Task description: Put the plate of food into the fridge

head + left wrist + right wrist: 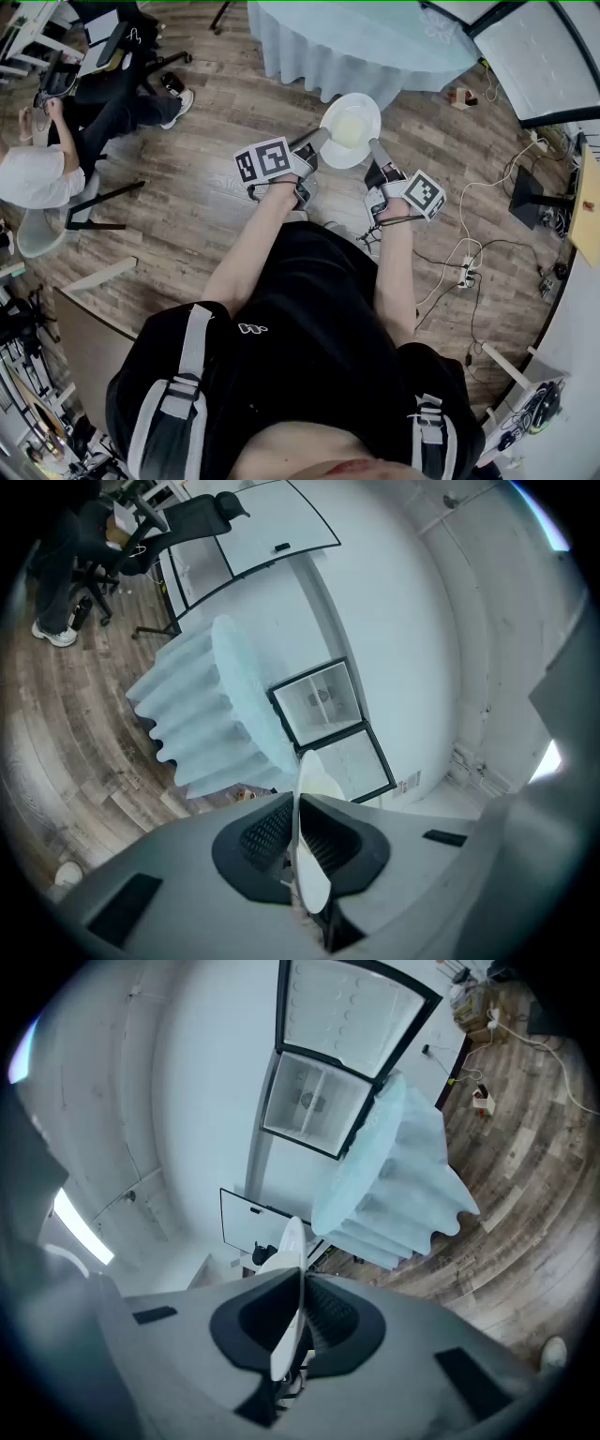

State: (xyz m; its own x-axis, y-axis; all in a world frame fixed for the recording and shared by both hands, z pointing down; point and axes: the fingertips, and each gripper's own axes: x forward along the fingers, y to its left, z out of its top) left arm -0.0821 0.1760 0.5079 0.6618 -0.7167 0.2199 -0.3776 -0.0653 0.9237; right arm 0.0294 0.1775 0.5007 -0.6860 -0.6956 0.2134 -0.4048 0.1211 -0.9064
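1. The left gripper (319, 142) sits just above the middle of the head view. Its marker cube (264, 159) faces the camera, and its jaws are pressed together on the left rim of the plate (350, 131).
2. In the left gripper view the plate shows edge-on as a thin white sliver running up between the two dark pads. The pads close on it with no gap to either side.
3. The right gripper (377, 150) comes in from the lower right of the plate, its own marker cube (424, 192) turned toward the camera. Its jaws are likewise clamped on the plate's rim. In the right gripper view the white edge stands between the pads, which grip it from both sides.
4. The plate is round and white and holds a pale yellowish portion of food (344, 128). It is held in the air between the two grippers in the upper middle of the head view, over the wooden floor (206, 206).
5. In the head view the plate sits just below the edge of a round table (309, 56) draped in a light blue cloth.
6. The fridge (309, 1101) shows in the upper middle of the right gripper view, past the table, with its door swung open. The plate is well apart from it.
7. A seated person in a white top (37, 173) is at the left edge of the head view.
8. A white power strip with cables (466, 270) lies on the floor at the right.
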